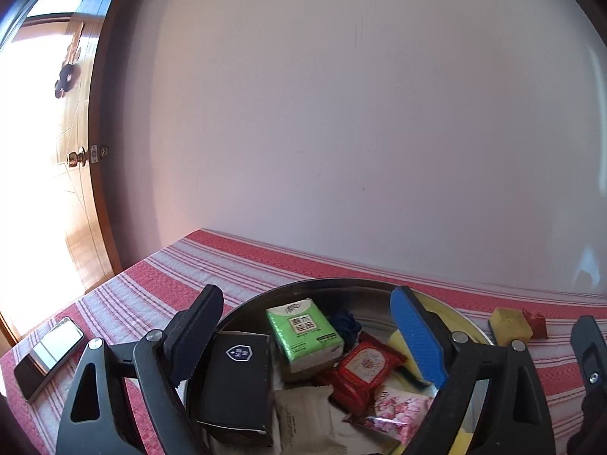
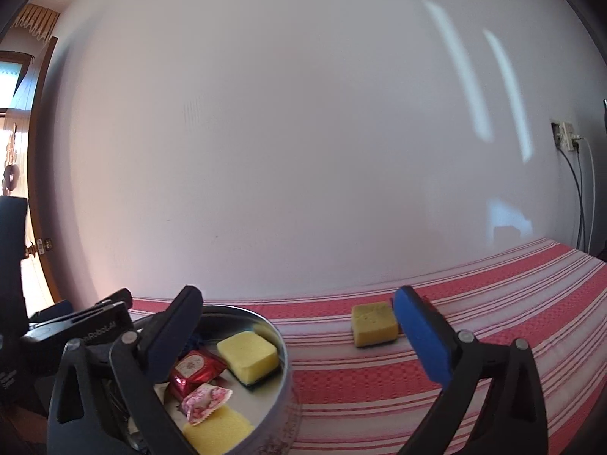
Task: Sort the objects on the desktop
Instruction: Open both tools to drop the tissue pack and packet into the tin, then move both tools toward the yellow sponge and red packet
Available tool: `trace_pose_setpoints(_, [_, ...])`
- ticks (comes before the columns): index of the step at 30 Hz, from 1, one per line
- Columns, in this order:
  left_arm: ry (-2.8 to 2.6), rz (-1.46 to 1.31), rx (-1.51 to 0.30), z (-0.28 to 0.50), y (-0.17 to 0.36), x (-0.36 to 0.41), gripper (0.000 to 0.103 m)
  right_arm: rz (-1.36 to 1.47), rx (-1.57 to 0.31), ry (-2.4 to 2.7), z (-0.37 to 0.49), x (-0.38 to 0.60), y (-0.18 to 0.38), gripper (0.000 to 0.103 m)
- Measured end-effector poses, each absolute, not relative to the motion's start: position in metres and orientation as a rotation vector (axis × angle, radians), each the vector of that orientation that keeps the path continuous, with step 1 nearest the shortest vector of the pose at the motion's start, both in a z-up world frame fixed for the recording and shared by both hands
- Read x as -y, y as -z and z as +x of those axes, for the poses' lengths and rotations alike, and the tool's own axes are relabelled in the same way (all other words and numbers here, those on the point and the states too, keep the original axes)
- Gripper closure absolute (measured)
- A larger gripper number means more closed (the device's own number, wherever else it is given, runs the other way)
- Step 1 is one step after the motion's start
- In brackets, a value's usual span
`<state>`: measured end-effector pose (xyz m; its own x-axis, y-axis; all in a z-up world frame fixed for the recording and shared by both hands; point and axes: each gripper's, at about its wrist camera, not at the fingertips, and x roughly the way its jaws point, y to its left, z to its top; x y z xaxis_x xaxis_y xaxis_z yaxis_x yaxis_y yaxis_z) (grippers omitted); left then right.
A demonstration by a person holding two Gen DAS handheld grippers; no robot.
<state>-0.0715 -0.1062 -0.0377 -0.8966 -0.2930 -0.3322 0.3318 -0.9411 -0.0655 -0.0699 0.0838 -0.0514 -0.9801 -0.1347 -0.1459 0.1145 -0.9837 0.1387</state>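
Observation:
A round metal tin [image 1: 341,284] [image 2: 280,345] sits on the red striped tablecloth. It holds a green tissue pack [image 1: 303,333], a black box [image 1: 235,379], a red packet [image 1: 364,367] [image 2: 193,371], a pink floral packet [image 1: 398,409] [image 2: 205,398], a beige packet [image 1: 303,413] and yellow sponges [image 2: 248,354]. My left gripper [image 1: 307,345] is open and empty, hovering over the tin. My right gripper [image 2: 299,337] is open and empty, just right of the tin. A yellow sponge [image 2: 373,322] [image 1: 508,324] lies on the cloth near the right gripper's blue finger [image 2: 421,337].
A phone [image 1: 49,352] lies at the table's left edge. A small red packet [image 1: 535,322] lies beside the loose sponge. A white wall runs close behind the table. A wooden door [image 1: 72,151] stands at the left. Cables hang from a wall socket [image 2: 565,136] at the right.

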Motion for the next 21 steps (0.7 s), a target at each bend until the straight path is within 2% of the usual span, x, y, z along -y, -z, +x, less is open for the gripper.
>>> trace_pose_setpoints(8, [2.965, 0.308, -0.058, -0.051, 0.044, 0.054, 0.011, 0.197, 0.096, 3.137, -0.067, -0.117, 0.058, 0.001])
trace_pose_setpoints(21, [3.096, 0.463, 0.123, -0.054, 0.070, 0.009, 0.011, 0.216, 0.045, 3.229, -0.064, -0.164, 0.057, 0.001])
